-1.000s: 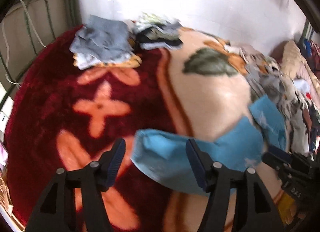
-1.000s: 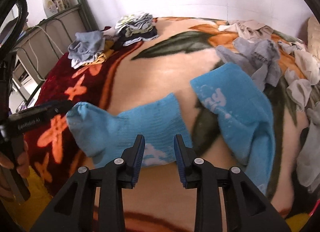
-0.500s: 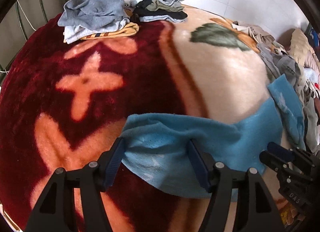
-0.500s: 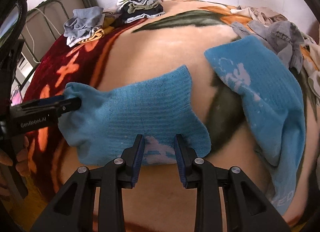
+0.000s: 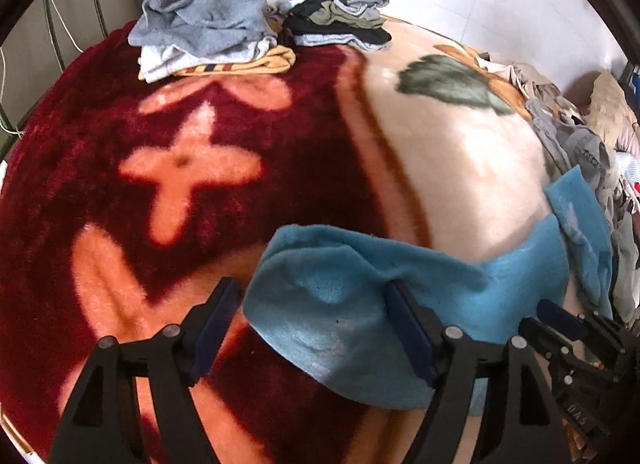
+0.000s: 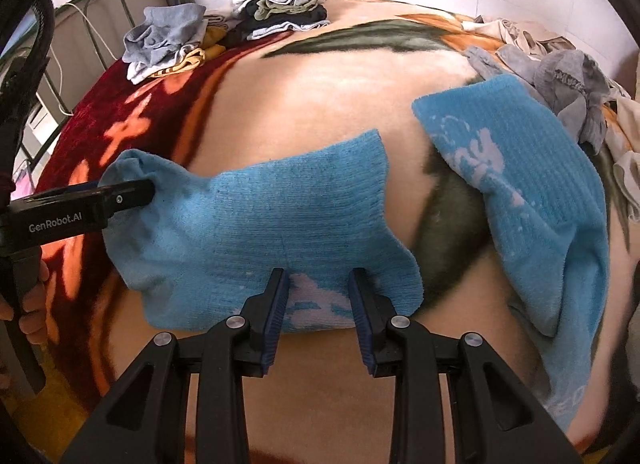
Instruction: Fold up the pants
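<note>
Left tongs (image 5: 310,314) are spreading wider, their blue pads clear of the cloth: the toe end of a blue sock (image 5: 360,304) lies between them on the bed blanket (image 5: 200,204), the left pad off its edge, the right pad standing over its middle. Right tongs (image 6: 318,296) stand narrowly parted over the near edge of the same sock (image 6: 260,232), at its pale printed patch; whether the pads pinch the cloth or only rest on it I cannot tell.

From the right wrist view, the left tongs (image 6: 132,194) reach in from the left at the sock's toe, with fingers (image 6: 32,304) of the person's hand on their handle. This view also shows a second blue sock (image 6: 520,192) lying to the right of the right tongs, apart from the first. From the left wrist view, the right tongs (image 5: 560,320) show at the sock's far right end. Beyond both tongs, near the wall, sit two piles of folded clothes (image 5: 216,24), and loose grey garments (image 6: 560,72) lie to the far right.
</note>
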`<state>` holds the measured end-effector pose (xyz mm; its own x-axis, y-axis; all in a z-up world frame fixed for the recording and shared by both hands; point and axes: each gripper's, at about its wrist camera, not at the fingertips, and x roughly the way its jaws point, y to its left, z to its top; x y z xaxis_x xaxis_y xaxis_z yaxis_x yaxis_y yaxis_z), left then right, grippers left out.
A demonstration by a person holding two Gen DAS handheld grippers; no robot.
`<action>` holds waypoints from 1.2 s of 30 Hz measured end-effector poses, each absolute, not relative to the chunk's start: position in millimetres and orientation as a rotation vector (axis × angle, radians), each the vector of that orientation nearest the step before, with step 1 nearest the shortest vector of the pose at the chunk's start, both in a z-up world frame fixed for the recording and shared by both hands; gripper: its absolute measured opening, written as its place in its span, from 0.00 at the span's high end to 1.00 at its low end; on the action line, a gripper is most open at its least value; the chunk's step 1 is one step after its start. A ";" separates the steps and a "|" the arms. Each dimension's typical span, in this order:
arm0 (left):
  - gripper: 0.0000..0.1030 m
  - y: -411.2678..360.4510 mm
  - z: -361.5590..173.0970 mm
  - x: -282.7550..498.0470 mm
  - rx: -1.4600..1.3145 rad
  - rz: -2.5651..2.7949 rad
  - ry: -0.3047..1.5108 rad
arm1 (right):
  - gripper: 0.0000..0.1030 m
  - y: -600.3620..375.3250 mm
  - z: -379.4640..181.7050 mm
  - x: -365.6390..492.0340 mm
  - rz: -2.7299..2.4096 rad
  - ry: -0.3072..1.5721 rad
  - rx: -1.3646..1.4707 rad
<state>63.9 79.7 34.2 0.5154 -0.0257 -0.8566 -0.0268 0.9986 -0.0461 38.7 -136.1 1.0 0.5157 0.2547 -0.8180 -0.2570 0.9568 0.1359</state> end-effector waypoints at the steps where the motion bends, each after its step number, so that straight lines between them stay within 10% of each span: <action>1: 0.23 78.9 37.8 61.6 -0.048 0.001 1.024 | 0.69 -138.2 4.1 37.3 0.308 0.986 0.007; 36: 0.23 17.2 69.5 -6.2 -0.088 -0.112 1.031 | 0.63 -242.3 -0.1 0.2 -0.042 1.054 0.070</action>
<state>-6.2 17.2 69.5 0.5091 -0.1346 -0.8501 0.0515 0.9907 -0.1260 0.2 -242.3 -0.1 0.4940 -0.0009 -0.8695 0.0677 0.9970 0.0374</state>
